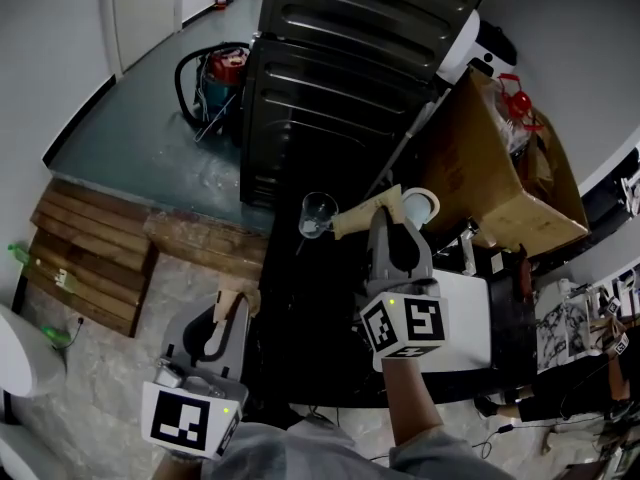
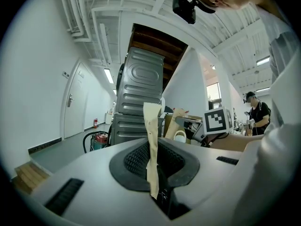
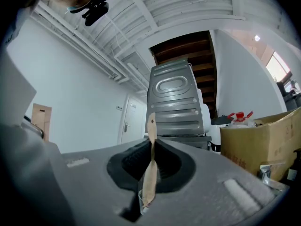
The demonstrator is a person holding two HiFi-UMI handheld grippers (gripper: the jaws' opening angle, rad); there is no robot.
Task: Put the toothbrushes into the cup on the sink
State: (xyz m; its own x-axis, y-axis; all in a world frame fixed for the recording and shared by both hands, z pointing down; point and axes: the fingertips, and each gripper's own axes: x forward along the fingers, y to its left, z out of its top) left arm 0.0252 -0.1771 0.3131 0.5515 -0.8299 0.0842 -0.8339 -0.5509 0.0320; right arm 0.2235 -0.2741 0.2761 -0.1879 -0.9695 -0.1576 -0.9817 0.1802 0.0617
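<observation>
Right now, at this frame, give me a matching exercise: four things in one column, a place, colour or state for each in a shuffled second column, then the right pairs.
Things
1. glass cup
2. cardboard box
3. vacuum cleaner
4. left gripper

Descriptions
A. on the grey floor beside the dark metal cabinet
B. shut on a paper-wrapped toothbrush
C. clear, just off the tip of the wrapped toothbrush in the right gripper
D. brown, at the right of the head view

Pairs: 1-C, 2-D, 3-A, 4-B
</observation>
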